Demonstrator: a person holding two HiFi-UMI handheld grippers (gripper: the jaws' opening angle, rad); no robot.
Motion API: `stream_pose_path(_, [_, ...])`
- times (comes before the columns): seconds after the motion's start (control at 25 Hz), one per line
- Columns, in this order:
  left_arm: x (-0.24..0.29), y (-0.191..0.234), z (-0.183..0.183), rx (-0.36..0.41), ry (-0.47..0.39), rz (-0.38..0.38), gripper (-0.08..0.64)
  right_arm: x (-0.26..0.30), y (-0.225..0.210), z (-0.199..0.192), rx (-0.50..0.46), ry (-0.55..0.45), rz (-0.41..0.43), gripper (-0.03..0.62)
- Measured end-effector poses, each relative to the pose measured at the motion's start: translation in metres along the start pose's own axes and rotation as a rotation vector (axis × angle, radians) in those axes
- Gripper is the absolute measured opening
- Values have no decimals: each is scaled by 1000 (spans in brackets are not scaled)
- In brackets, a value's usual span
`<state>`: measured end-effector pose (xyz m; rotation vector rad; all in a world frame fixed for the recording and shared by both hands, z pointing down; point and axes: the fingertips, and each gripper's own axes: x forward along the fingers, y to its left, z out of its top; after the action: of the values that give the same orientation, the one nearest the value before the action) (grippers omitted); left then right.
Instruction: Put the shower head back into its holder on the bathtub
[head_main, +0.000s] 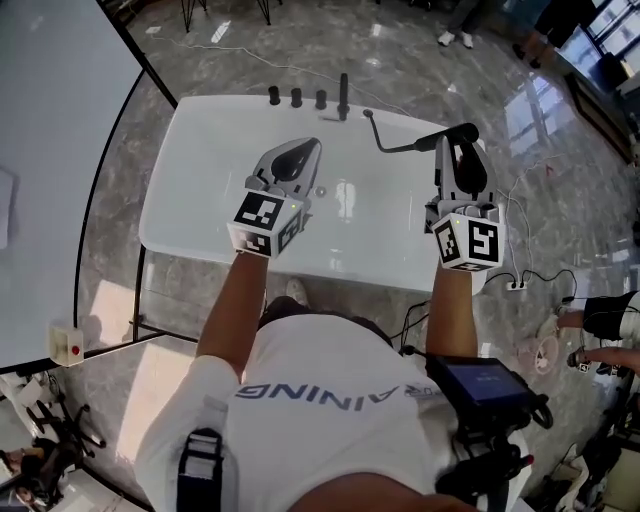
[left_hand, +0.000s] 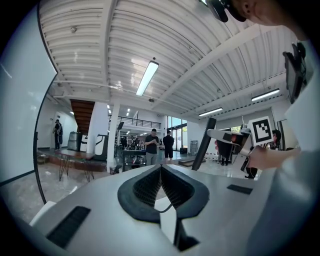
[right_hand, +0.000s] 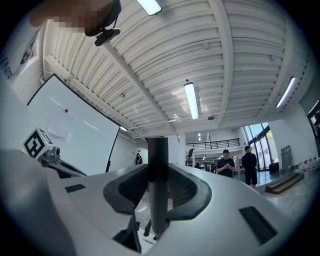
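Observation:
The black shower head (head_main: 447, 137) hangs over the right end of the white bathtub (head_main: 200, 170), and its hose (head_main: 385, 142) runs off to the left. My right gripper (head_main: 462, 152) is shut on the handle. In the right gripper view that handle (right_hand: 158, 185) stands upright between the jaws of my right gripper (right_hand: 159, 172). My left gripper (head_main: 304, 152) hovers over the middle of the tub, shut and empty. In the left gripper view the pads of my left gripper (left_hand: 161, 171) meet, and the shower head (left_hand: 204, 145) shows to the right. Three black knobs (head_main: 296, 97) and a taller black post (head_main: 343, 95) line the tub's far rim.
A white board (head_main: 50, 150) stands to the left of the tub, with a red-buttoned box (head_main: 68, 343) low on its frame. A power strip and cables (head_main: 517, 284) lie on the marble floor to the right. Two people (right_hand: 235, 162) stand far off in the hall.

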<state>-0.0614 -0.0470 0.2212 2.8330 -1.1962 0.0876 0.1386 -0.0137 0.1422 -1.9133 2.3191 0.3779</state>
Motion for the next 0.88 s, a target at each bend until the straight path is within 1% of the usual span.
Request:
stream_pose_path(0.16, [13, 29, 0, 1, -9, -33, 15, 36, 2, 9, -24, -24, -30, 123])
stream_pose_path(0.4, [25, 70, -5, -33, -11, -73, 15, 82, 12, 16, -64, -37, -65, 123])
stream_pose_path(0.52, [28, 87, -8, -42, -7, -95, 15, 100, 19, 8, -68, -27, -81, 123])
stream_pose_path(0.68, [34, 108, -14, -52, 4, -102, 15, 120, 23, -8, -50, -4, -95, 123])
stream_pose_path(0.88, [44, 114, -21, -56, 13, -102, 15, 130, 17, -31, -33, 19, -101, 123])
